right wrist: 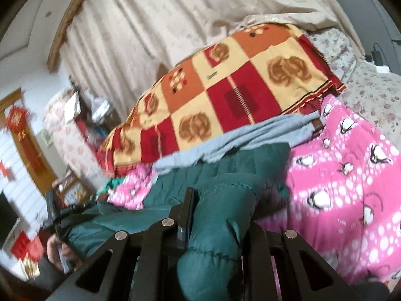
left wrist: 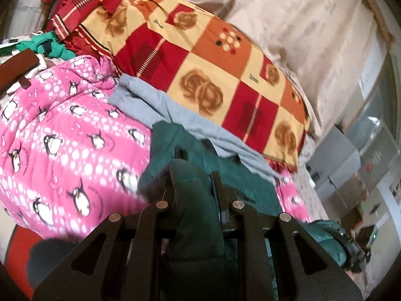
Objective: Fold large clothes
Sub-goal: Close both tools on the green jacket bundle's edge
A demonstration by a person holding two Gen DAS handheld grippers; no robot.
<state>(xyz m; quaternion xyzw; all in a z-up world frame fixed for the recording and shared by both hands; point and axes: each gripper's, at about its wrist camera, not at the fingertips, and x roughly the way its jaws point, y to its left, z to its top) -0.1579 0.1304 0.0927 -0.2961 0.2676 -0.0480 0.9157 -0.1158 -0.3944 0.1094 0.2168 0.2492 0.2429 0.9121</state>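
A dark green quilted jacket (left wrist: 253, 183) lies across the bed, stretched between both grippers. My left gripper (left wrist: 193, 175) is shut on a thick fold of it. My right gripper (right wrist: 220, 195) is shut on another padded fold of the same jacket (right wrist: 225, 155). The other gripper shows at the far end of the jacket in each view, at the lower right in the left wrist view (left wrist: 356, 250) and at the lower left in the right wrist view (right wrist: 57, 215). A light grey garment (left wrist: 180, 118) lies just beyond the jacket, also seen in the right wrist view (right wrist: 240, 140).
A pink penguin-print quilt (left wrist: 57, 140) covers the bed beside the jacket and shows in the right wrist view (right wrist: 351, 175). A red, orange and cream checked blanket (left wrist: 200, 65) is piled behind, before beige curtains (right wrist: 163, 20). Furniture and a doorway (right wrist: 30, 150) stand beyond the bed.
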